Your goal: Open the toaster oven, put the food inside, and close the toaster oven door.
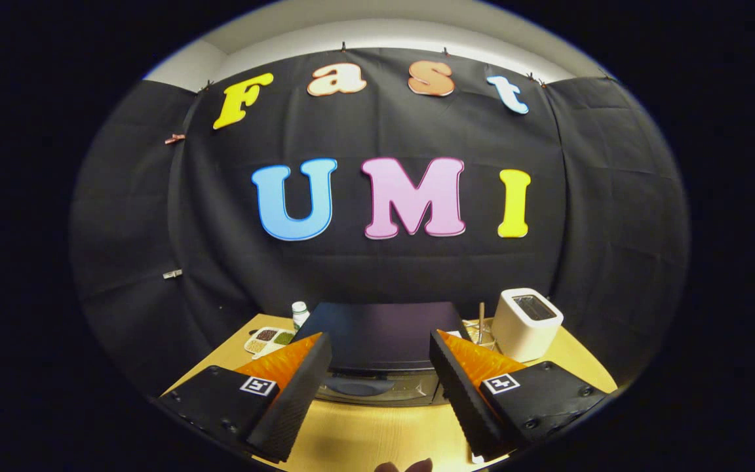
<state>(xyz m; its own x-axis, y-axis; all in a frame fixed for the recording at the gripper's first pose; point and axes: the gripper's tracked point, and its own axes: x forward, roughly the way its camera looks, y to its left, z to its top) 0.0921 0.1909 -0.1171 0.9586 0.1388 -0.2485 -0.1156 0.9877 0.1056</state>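
Hand-held gripper [381, 367] sits low over a pale wood-grain desk [377, 436], its two fingers spread wide apart w/ nothing between them. Each finger is a flat wedge shape w/ a ribbed inner pad [293, 400] and a small square printed marker on its boxy base; screws show on the base plates.

Just ahead of the fingers, centred in the gap btwn them, stands the toaster oven [377, 341]: a dark, boxy unit w/ a smooth matte top seen from above, approx rectangular. Its front edge shows a glossy glass door w/ a curved handle [359, 385] along the top; door looks closed. Fingers are near the oven's front corners, not touching it.

Beyond the right finger, beside the oven, is a white slot toaster [527, 322], rounded corners, smooth plastic-looking shell, shiny metal slot on top. Btwn it and the oven, a thin upright wooden stick [481, 318] in a wire stand.

Beyond the left finger, a white divided tray [270, 341] holds small portions of grainy stuff in brown, green and tan compartments. Behind it, a small white bottle [299, 313] w/ a green cap stands upright.

At the desk's near edge, below the fingers, fingertips of a person [407, 467] peek in.
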